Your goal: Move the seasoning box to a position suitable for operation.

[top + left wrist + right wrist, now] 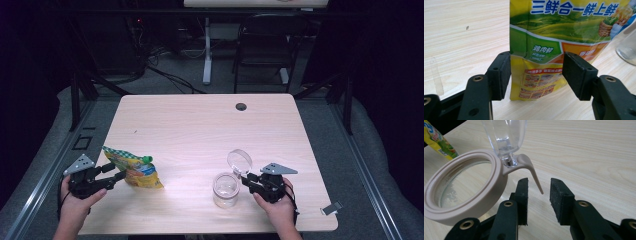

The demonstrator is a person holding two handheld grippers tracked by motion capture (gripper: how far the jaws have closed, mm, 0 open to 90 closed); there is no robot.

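Observation:
A yellow and green printed pouch (132, 169) with a green cap stands tilted at the table's front left. My left gripper (114, 171) is open. In the left gripper view its two jaws flank the pouch's (541, 50) lower end, each pad close to an edge of the pouch. At the front right stands a clear glass jar (226, 189), its round lid (240, 161) flipped up. My right gripper (246, 179) is open just right of the jar. In the right gripper view the beige lid ring (466, 202) lies at left, and its thin tab (535, 178) points down between the jaws.
The pale wooden table (200, 130) has a cable hole (241, 106) near its far edge. A small metal clip (331, 208) lies at the front right corner. A black chair (265, 45) and a white table leg (207, 50) stand beyond the table.

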